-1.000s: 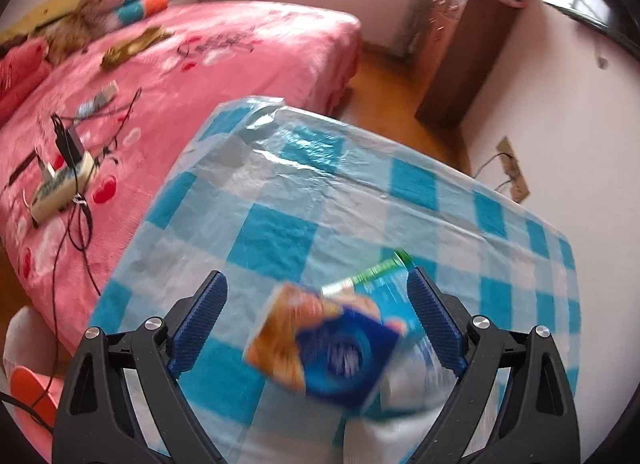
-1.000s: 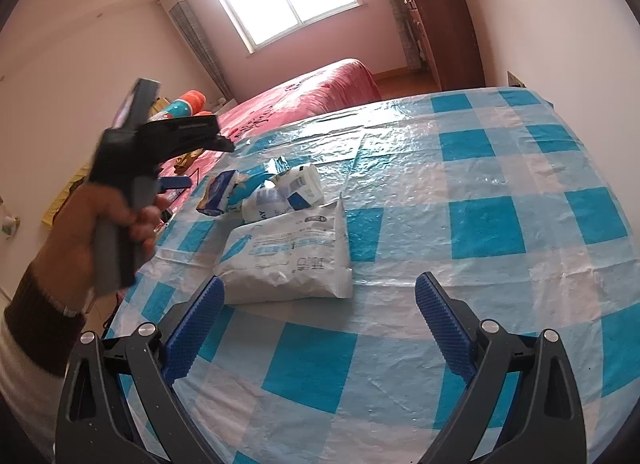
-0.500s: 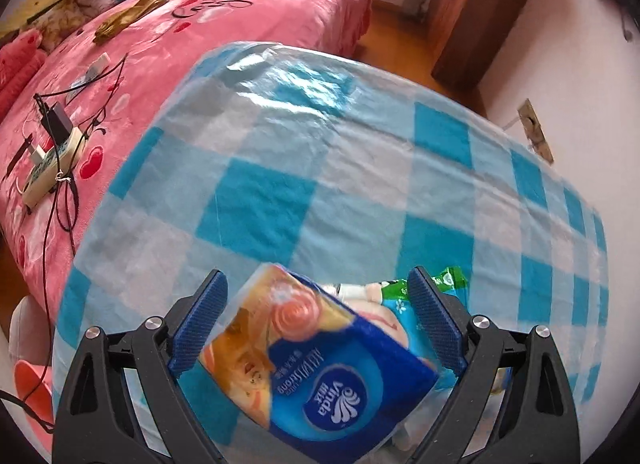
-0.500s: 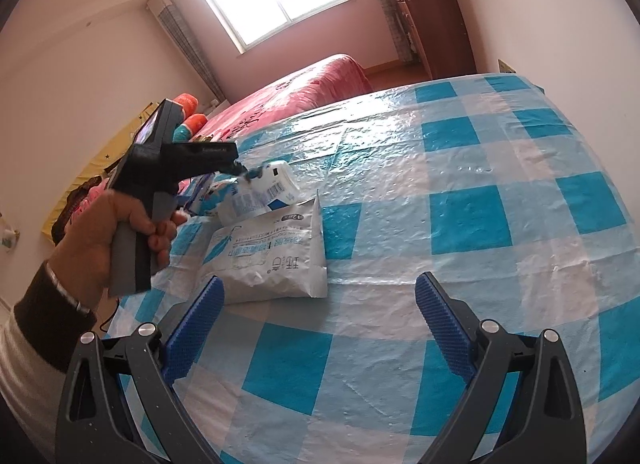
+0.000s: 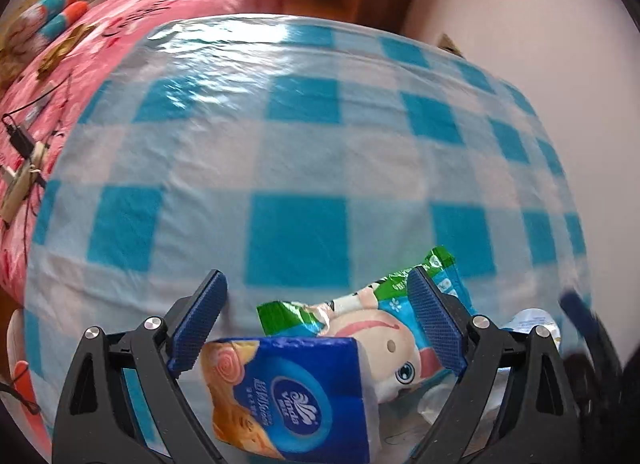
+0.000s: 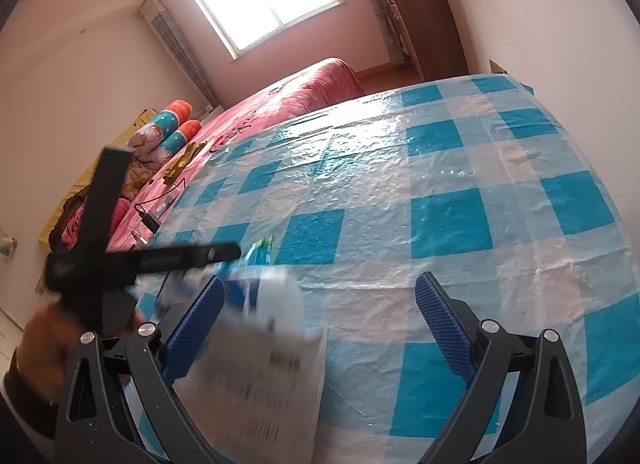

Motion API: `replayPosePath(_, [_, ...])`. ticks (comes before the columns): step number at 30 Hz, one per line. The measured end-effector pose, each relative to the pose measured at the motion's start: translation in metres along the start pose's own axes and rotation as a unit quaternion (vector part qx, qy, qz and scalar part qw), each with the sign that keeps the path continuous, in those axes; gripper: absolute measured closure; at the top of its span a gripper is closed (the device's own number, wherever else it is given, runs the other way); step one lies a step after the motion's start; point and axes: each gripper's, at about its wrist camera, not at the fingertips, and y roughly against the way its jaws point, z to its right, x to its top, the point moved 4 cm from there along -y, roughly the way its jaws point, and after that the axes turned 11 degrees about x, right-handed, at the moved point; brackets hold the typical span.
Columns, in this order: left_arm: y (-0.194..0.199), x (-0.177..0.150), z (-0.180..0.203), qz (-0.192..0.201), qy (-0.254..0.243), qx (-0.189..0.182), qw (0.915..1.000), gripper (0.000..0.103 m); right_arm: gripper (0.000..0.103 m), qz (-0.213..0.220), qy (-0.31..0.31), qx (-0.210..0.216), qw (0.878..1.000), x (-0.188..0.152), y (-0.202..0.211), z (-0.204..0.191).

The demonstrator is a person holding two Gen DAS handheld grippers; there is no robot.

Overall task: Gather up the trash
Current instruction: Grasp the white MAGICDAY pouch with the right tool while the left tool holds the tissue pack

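Note:
A pile of trash lies on the blue-and-white checked table (image 5: 296, 168). In the left wrist view my left gripper (image 5: 320, 318) is open over it; a blue and orange tissue pack (image 5: 288, 392) and a green-edged cartoon snack wrapper (image 5: 372, 324) lie between its jaws, untouched. In the right wrist view my right gripper (image 6: 320, 328) is open just above the table, with a white printed bag (image 6: 264, 392) and a blurred blue-white wrapper (image 6: 260, 288) by its left finger (image 6: 192, 332). The left gripper (image 6: 168, 256) shows there from the side, over the pile.
A pink bed (image 6: 288, 100) runs along the table's far left side, with a power strip and cables (image 5: 20, 172) on it. A wooden cabinet (image 6: 420, 24) stands by the back wall. The wall is close on the table's right (image 5: 540, 32).
Both grippers have moved in on the pile. The left one has dropped lower over the tissue pack and wrapper. The right one has shifted left, so the white bag now sits at its left finger.

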Motion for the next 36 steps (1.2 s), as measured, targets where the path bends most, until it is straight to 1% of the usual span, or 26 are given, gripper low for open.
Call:
replayPosePath(3, [0.009,-0.014,0.003,0.006,-0.003,-0.024,0.9997,0.011,0.008,-0.003,-0.015,0.015,1.000,0.000,0.001,0.005])
replayPosePath(4, [0.013,-0.017,0.003,0.015,-0.005,-0.026,0.9995,0.011,0.008,-0.007,-0.020,0.025,0.999,-0.001,0.000,0.006])
replayPosePath(7, [0.022,-0.026,-0.005,0.030,-0.009,-0.018,0.9993,0.011,0.008,-0.016,-0.024,0.052,0.998,-0.003,-0.003,0.005])
replayPosePath(10, [0.031,-0.035,-0.020,0.039,0.009,-0.025,0.9989,0.011,0.008,-0.032,-0.025,0.072,0.997,-0.008,-0.010,0.001])
replayPosePath(12, [0.036,-0.041,-0.031,0.045,0.022,-0.030,0.9983,0.011,0.008,-0.045,-0.019,0.078,0.996,-0.011,-0.015,-0.002])
replayPosePath(20, [0.025,-0.055,-0.042,0.032,0.058,-0.072,0.9952,0.011,0.008,-0.073,0.006,0.101,0.992,-0.020,-0.022,-0.020])
replayPosePath(23, [0.024,-0.058,-0.042,0.034,0.065,-0.076,0.9944,0.011,0.008,-0.093,0.025,0.104,0.990,-0.025,-0.026,-0.029])
replayPosePath(26, [0.024,-0.059,-0.042,0.036,0.066,-0.078,0.9941,0.011,0.008,-0.105,0.046,0.104,0.988,-0.030,-0.028,-0.037])
replayPosePath(31, [0.027,-0.063,-0.040,0.043,0.066,-0.076,0.9940,0.011,0.008,-0.114,0.082,0.087,0.986,-0.036,-0.031,-0.048])
replayPosePath(32, [0.027,-0.064,-0.039,0.044,0.065,-0.074,0.9941,0.014,0.008,-0.114,0.084,0.085,0.986,-0.036,-0.031,-0.048])
replayPosePath(33, [0.028,-0.065,-0.036,0.046,0.061,-0.071,0.9945,0.020,0.008,-0.115,0.085,0.083,0.986,-0.037,-0.032,-0.048])
replayPosePath(36, [0.030,-0.068,-0.032,0.048,0.057,-0.068,0.9949,0.029,0.008,-0.114,0.088,0.081,0.986,-0.038,-0.031,-0.049])
